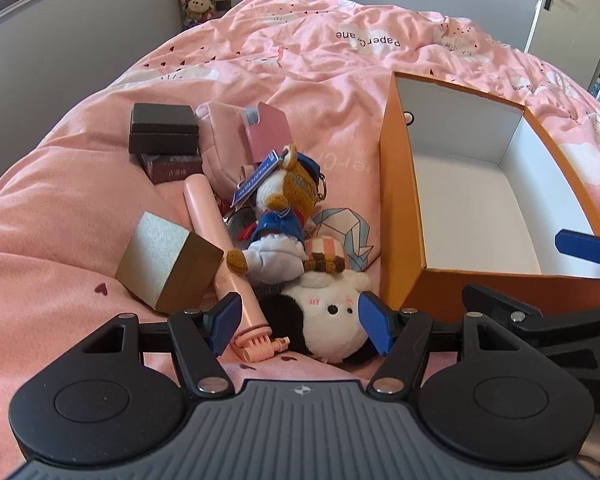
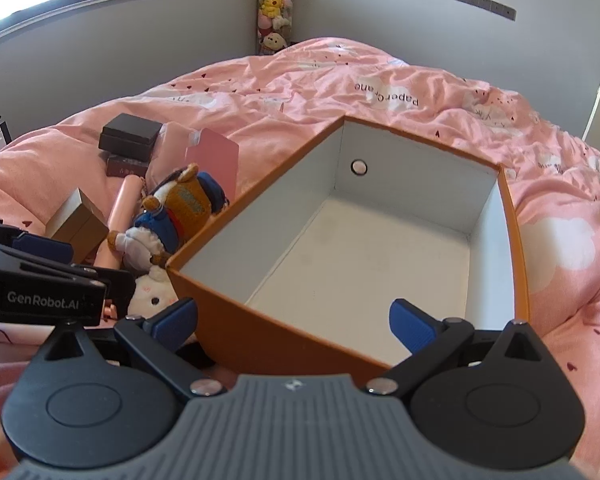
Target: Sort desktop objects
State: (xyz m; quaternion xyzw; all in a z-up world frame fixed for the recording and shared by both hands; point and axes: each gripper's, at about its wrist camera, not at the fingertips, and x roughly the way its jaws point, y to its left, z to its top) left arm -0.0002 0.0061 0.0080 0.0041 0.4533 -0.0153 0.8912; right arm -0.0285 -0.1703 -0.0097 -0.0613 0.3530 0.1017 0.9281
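Left gripper (image 1: 298, 322), bottom centre of the left wrist view: jaws spread wide, nothing clamped, blue pads either side of the black-and-white plush (image 1: 328, 320), which lies between them without clear contact. Pink tube (image 1: 220, 256) runs diagonally just left of the plush, its cap end by the left pad. Silver-and-gold box (image 1: 168, 262) tilted at centre left. Above the plush, a sailor bear plush (image 1: 278, 220) lies on the heap, a blue tag at its head. Further up: pink pouch (image 1: 220, 140) with a pink card (image 1: 268, 128) leaning on it, two dark boxes (image 1: 164, 128) stacked at upper left. All on the pink duvet (image 1: 300, 48).

Right gripper (image 2: 292, 320), bottom centre of the right wrist view: jaws released, wide apart, holding nothing; left pad outside the near corner of the orange box (image 2: 516, 240), right pad over its white interior. Box open, right of the heap, nothing visible inside.
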